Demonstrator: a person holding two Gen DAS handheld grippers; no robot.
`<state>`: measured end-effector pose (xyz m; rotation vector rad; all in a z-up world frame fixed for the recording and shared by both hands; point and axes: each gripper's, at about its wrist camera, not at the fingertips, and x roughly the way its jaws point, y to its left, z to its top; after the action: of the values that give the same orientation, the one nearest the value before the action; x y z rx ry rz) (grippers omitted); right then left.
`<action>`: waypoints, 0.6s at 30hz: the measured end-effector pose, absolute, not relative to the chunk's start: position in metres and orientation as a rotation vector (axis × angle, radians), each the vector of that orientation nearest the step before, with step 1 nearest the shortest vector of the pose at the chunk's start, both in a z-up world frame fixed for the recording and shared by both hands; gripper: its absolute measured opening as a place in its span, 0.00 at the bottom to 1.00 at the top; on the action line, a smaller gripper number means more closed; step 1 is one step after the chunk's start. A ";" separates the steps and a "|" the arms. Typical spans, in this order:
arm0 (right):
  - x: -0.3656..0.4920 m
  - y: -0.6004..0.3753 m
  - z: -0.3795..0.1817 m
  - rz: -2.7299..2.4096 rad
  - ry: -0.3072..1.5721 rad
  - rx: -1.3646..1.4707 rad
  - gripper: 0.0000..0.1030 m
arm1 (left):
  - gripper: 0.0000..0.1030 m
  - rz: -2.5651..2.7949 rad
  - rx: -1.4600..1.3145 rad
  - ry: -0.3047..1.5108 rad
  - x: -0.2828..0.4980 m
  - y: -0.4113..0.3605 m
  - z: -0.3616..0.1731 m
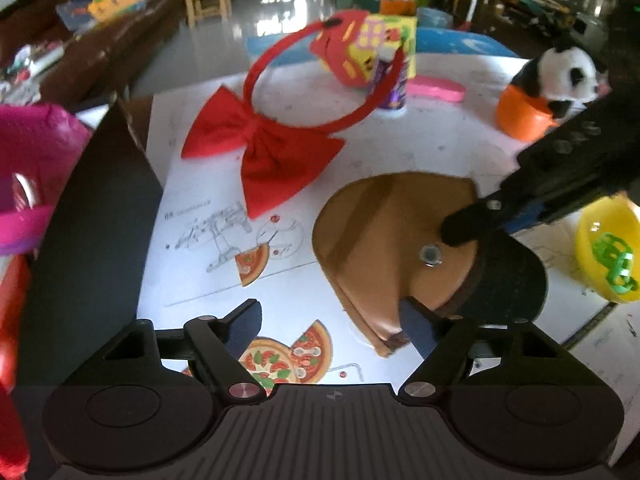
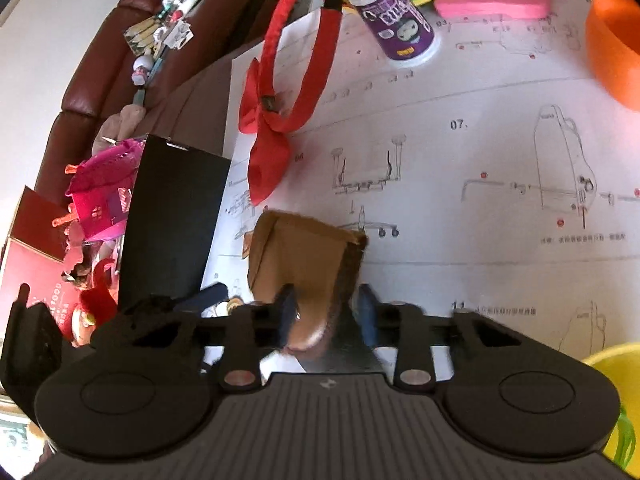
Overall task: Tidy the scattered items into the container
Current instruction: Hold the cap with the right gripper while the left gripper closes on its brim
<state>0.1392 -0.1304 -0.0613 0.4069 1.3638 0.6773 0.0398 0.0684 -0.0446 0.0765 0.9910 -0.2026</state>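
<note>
The left hand-held gripper [image 1: 332, 322] stands wide apart above the worktop [image 1: 400, 148], which is covered by a printed instruction sheet. Its right-side finger [image 1: 418, 326] is at the near edge of a brown leather pouch [image 1: 384, 240]; whether it touches cannot be told. Its left-side finger [image 1: 244, 320] sits over the bare sheet, so this gripper is released and grasps nothing. The right hand-held gripper [image 2: 328, 312] is narrowed around the same brown leather pouch [image 2: 304, 256], with one pad [image 2: 288, 308] against the pouch's left face and the other [image 2: 366, 312] against its dark right edge; it is clenched on the pouch. In the left wrist view the right gripper's finger reaches in from the right and meets the pouch near its metal snap [image 1: 430, 254]. The pouch rests near the middle of the sheet. A red bow headband [image 1: 272, 148] lies just beyond it. A black container wall [image 1: 104, 208] stands at the sheet's left edge, holding pink and red items.
</note>
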 end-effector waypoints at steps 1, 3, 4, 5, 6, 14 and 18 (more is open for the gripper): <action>0.139 -0.132 -0.060 0.664 1.365 0.413 0.30 | 0.84 -0.226 0.070 0.984 0.036 0.067 -0.040; 0.138 -0.131 -0.056 0.643 1.357 0.397 0.30 | 0.86 -0.274 0.061 0.977 0.030 0.060 -0.033; 0.137 -0.129 -0.055 0.638 1.358 0.394 0.30 | 0.88 -0.288 0.060 0.974 0.028 0.055 -0.030; 0.136 -0.128 -0.054 0.632 1.366 0.395 0.29 | 0.88 -0.303 0.063 0.972 0.026 0.049 -0.029; 0.134 -0.126 -0.053 0.629 1.381 0.403 0.29 | 0.89 -0.321 0.067 0.969 0.024 0.041 -0.027; 0.120 -0.111 -0.040 0.648 1.417 0.402 0.29 | 0.94 -0.348 0.192 0.956 0.011 -0.007 -0.037; 0.112 -0.103 -0.028 0.703 1.396 0.376 0.30 | 0.73 -0.262 0.239 0.929 0.012 0.000 -0.046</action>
<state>0.1117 -0.1026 -0.0285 0.3756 1.3957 0.7029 0.0124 -0.0004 -0.0462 0.2389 0.9292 -0.2621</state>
